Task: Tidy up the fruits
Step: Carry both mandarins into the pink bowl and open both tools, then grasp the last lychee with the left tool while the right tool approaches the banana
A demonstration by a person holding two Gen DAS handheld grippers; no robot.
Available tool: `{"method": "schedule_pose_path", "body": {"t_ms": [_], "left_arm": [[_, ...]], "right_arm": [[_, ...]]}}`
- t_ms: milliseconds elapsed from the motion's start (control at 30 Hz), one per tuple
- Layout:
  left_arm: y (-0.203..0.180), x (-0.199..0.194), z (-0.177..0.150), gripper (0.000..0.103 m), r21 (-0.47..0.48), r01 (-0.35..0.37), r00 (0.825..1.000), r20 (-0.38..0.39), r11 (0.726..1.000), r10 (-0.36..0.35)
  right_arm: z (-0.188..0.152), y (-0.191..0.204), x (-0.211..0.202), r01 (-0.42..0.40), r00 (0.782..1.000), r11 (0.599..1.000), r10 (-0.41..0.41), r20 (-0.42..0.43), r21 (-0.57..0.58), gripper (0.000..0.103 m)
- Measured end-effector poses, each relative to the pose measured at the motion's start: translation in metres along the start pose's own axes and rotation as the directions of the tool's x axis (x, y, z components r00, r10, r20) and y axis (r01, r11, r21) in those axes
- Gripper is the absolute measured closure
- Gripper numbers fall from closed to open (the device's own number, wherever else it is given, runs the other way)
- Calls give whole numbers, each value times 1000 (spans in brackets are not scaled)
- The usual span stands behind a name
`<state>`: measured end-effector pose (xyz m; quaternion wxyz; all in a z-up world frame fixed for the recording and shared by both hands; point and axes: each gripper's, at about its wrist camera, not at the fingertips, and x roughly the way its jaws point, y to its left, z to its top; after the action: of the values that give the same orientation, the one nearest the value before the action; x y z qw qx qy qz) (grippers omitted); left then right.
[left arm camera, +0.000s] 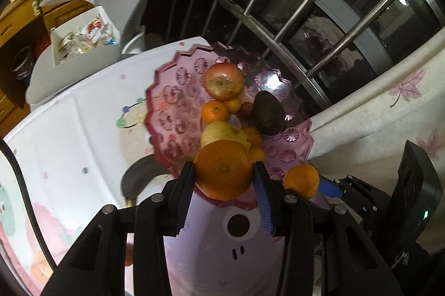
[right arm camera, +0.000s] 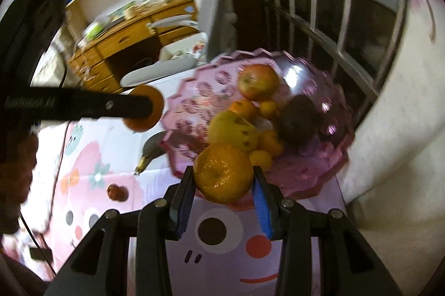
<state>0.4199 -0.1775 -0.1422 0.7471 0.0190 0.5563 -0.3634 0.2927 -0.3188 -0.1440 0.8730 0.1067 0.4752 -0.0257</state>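
My left gripper (left arm camera: 224, 171) is shut on a large orange (left arm camera: 224, 168), held near the front rim of a pink glass fruit bowl (left arm camera: 167, 90). My right gripper (right arm camera: 224, 173) is shut on a bumpy orange (right arm camera: 222, 171), also at the bowl's (right arm camera: 194, 90) near rim. In the bowl lie an apple (left arm camera: 224, 80), an avocado (left arm camera: 267, 112), a yellow pear (left arm camera: 219, 132) and several small mandarins (left arm camera: 214, 112). The right gripper's orange shows in the left wrist view (left arm camera: 301, 180). The left gripper's orange shows in the right wrist view (right arm camera: 147, 109).
A dark banana (right arm camera: 151, 151) lies on the cartoon-print tablecloth (right arm camera: 91, 179) left of the bowl, and a small red fruit (right arm camera: 116, 191) lies nearer. A barred window (left arm camera: 306, 4) is behind the bowl. A wooden desk (right arm camera: 116, 45) stands at the back left.
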Motion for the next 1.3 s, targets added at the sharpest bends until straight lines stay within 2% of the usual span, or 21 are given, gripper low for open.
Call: {"method": "schedule_pose_path", "body": {"t_ms": [200, 267, 333, 433, 533, 733, 1000, 1300], "left_arm": [[-5, 30, 0, 62, 14, -5, 999, -42, 1000, 5], [-8, 34, 0, 56, 33, -16, 999, -51, 999, 17], [-9, 32, 0, 37, 47, -25, 999, -42, 999, 27], [-7, 24, 1, 32, 40, -37, 999, -29, 999, 38], [0, 14, 0, 20, 13, -68, 997, -25, 998, 68], [16, -10, -7, 20, -27, -107, 994, 2, 994, 107], [46, -38, -36, 20, -121, -159, 987, 12, 980, 162], [95, -64, -90, 20, -268, -234, 970, 3, 934, 244]], "right_arm": [[-1, -28, 16, 25, 998, 992, -17, -67, 123, 63], [-2, -34, 21, 35, 996, 988, -22, -85, 152, 62], [-2, -37, 25, 51, 994, 982, -32, -106, 182, 61], [0, -37, 27, 68, 993, 980, -48, -112, 187, 50], [3, -31, 21, 67, 994, 983, -50, -98, 174, 50], [9, -16, 15, 51, 995, 986, -36, -95, 159, 48], [9, 17, 13, 12, 991, 994, 3, -136, 109, 43], [8, 59, 17, -81, 982, 996, 88, -167, 44, 43]]}}
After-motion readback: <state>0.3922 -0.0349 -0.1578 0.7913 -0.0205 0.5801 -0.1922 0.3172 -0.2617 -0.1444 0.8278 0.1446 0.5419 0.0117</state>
